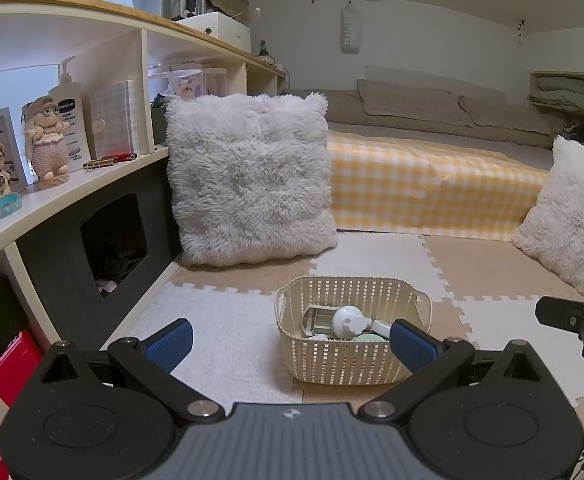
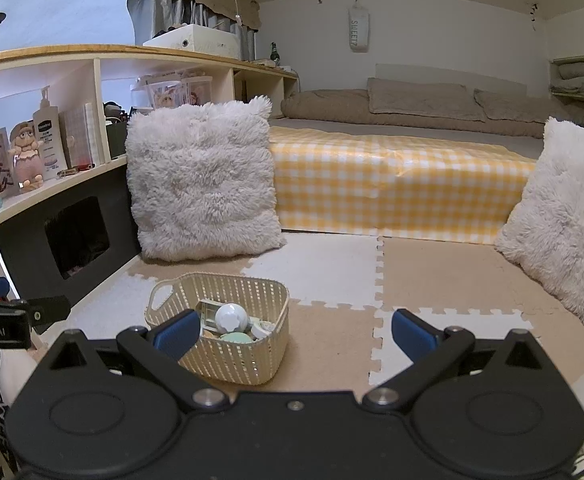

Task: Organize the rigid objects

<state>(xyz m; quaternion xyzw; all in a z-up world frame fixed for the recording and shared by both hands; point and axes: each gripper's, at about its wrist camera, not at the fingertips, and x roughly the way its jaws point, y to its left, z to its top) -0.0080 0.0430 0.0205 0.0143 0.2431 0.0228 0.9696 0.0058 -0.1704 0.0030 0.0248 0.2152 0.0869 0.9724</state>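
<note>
Both tools, left and right, gape empty near the basket.

Perforated cream plastic basket on matt foam floor mats; shaggy fluffy pillow behind

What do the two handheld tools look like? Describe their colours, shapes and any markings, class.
Both are alike: the left tool and right tool each have two blue ribbed fingers on black angular link arms with silver pivot bolts, above round black discs. The left one's centre plate is ribbed grey. Seen from the right camera, the left tool's side reads "Robot.AI" in white.
</note>
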